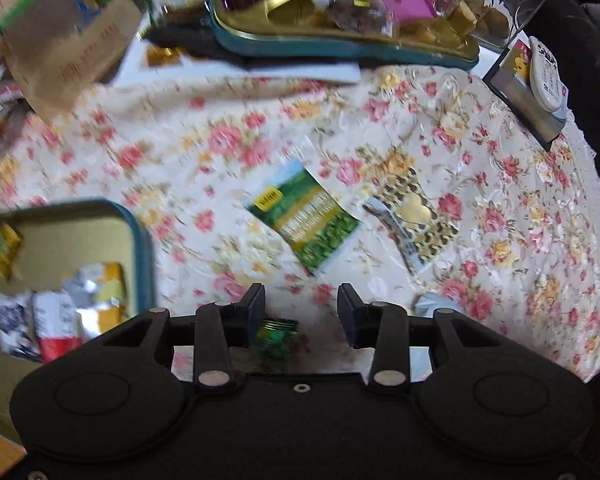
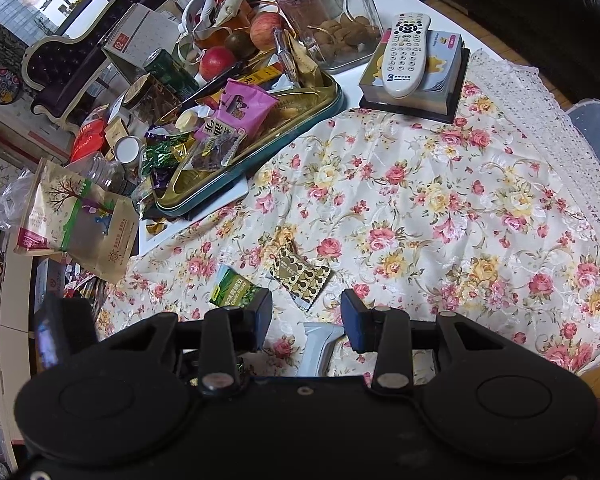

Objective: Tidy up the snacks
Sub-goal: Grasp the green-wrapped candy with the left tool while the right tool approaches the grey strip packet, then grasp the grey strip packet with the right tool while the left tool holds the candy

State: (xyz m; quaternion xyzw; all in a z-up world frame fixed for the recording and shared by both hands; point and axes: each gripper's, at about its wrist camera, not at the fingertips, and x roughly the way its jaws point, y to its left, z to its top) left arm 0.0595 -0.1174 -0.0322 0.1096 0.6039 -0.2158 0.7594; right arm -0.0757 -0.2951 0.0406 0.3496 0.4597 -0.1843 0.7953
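Remote control [image 2: 405, 54] only right-wrist view

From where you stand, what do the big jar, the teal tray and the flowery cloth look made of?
The jar looks like clear glass: you see the cookies through it and it glints. The teal tray seems painted tin, with a shiny gold inside. The tablecloth is printed fabric with a slight sheen and a lace edge.
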